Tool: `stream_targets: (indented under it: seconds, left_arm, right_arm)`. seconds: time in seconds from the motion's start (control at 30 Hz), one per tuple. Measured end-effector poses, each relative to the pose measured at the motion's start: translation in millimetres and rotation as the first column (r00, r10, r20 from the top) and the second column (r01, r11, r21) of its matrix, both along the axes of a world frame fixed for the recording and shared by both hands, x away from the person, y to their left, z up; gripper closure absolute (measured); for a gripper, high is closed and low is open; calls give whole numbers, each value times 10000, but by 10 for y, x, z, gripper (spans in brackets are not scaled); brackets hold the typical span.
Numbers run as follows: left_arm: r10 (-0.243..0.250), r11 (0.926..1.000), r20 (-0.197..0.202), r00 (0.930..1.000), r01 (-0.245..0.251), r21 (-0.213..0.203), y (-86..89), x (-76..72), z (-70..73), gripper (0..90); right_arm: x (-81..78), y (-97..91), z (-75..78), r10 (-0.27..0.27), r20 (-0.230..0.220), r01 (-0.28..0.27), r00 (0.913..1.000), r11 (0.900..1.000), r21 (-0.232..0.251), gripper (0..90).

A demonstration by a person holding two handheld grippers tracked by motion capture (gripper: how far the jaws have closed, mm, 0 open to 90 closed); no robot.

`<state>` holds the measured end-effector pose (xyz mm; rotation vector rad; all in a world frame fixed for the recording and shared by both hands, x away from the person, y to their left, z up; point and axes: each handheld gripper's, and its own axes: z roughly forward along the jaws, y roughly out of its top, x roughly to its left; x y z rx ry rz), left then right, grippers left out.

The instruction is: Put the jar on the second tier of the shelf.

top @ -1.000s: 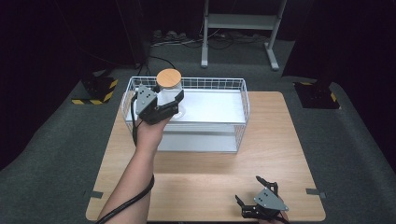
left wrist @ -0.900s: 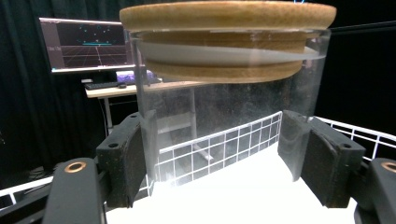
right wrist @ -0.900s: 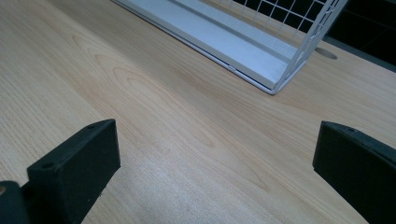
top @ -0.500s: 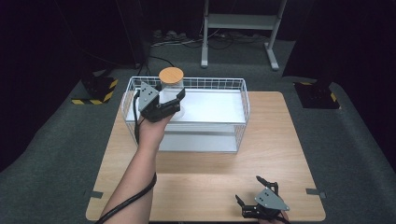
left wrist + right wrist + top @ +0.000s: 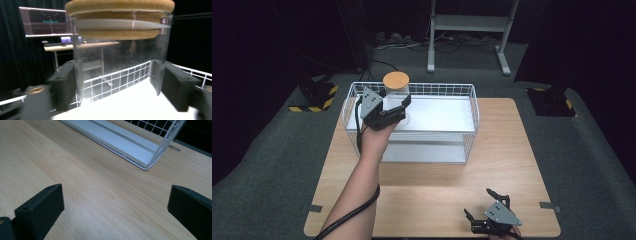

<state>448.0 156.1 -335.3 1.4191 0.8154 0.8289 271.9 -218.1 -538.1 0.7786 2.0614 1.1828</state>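
Observation:
A clear glass jar with a cork lid (image 5: 396, 80) stands upright in the far left corner of a white wire basket (image 5: 474, 107). My left gripper (image 5: 402, 109) reaches into the basket from the near side. In the left gripper view the jar (image 5: 120, 50) stands between the two jaws of this gripper (image 5: 117, 75). The jaws have just been opening and stand a little off the glass, so the gripper is open. My right gripper (image 5: 479, 202) rests low over the table's near right edge, open wide with bare wood between its jaws (image 5: 115, 202).
The basket sits at the back middle of the wooden table (image 5: 507, 150); its near corner (image 5: 150, 157) shows ahead in the right gripper view. A monitor and desk (image 5: 47, 25) stand beyond the basket. Dark floor surrounds the table.
The left gripper's jaws have spread apart off the jar, which stays standing in the basket. Neither hand has moved.

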Motion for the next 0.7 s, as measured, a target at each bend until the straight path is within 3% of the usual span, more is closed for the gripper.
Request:
stream_targets:
  seconds: [0.03, 0.4, 0.7]
  left_arm:
    - [-37, 10000, -41, 10000, 37, 54, -1, -5, 5, 5]
    - [-285, 9996, 169, 9994, 287, -76, 71, -171, 27, 4]
    - [-401, 9992, -81, 9992, 402, 83, 171, -368, -74, 4]
  right_arm:
    - [-1, 1, 0, 6, 2, -6, 10000, 10000, -7, 2]
    - [-3, 6, -1, 19, 2, -19, 10000, 10000, -40, 2]
    - [-2, 15, -2, 8, -28, -9, 10000, 9999, -138, 2]
